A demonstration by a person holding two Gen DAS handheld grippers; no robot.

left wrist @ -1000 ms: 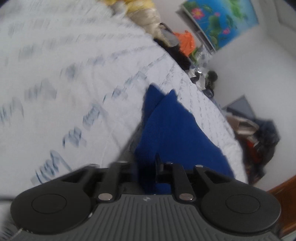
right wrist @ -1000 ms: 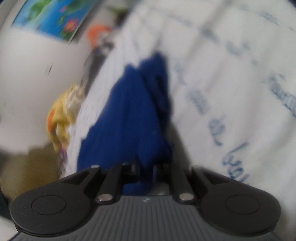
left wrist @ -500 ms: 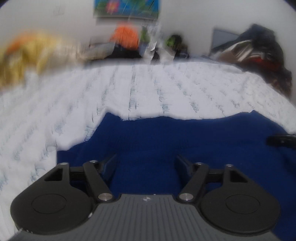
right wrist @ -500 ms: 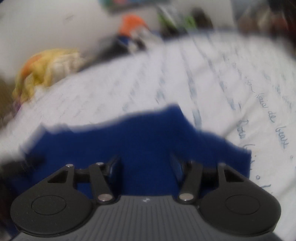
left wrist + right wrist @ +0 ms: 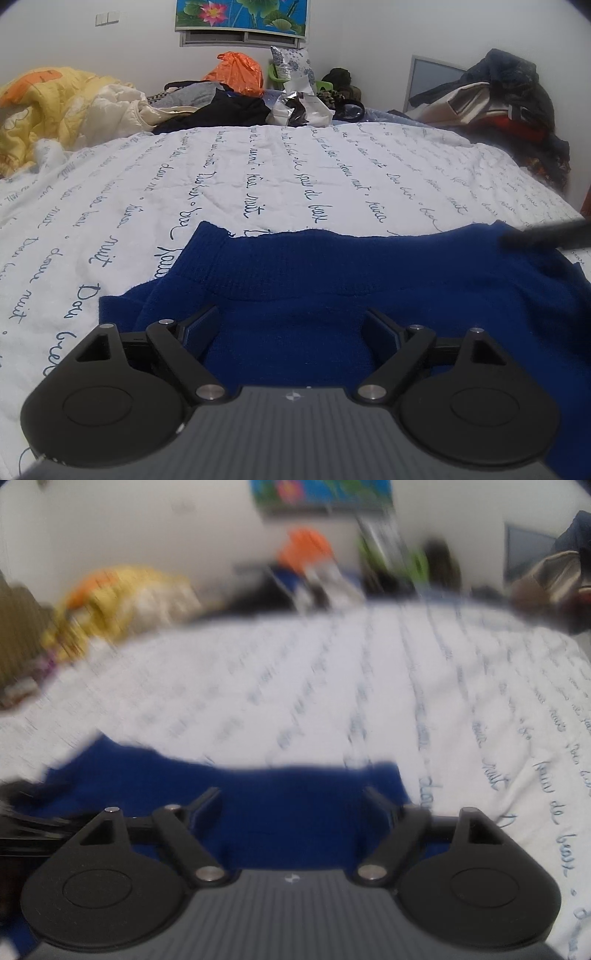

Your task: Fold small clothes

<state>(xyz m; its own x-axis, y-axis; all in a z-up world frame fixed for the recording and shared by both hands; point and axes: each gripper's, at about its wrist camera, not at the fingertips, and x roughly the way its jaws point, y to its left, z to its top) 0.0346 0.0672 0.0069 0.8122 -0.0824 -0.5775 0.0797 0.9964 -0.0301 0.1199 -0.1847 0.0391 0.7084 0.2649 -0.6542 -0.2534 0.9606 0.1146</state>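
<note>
Left wrist view: the blue knit garment lies spread flat on the near part of the bed, ribbed edge to the far side. Left gripper hovers over it, jaws opening, cloth beneath but unpressed. Right gripper likewise, jaws opening. Judgement: both have let go so the laid-out cloth stays flat.

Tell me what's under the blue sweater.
The blue sweater lies flat on a white bedspread printed with handwriting. The part of the bedspread beneath the sweater is covered, so anything else there cannot be seen.
</note>
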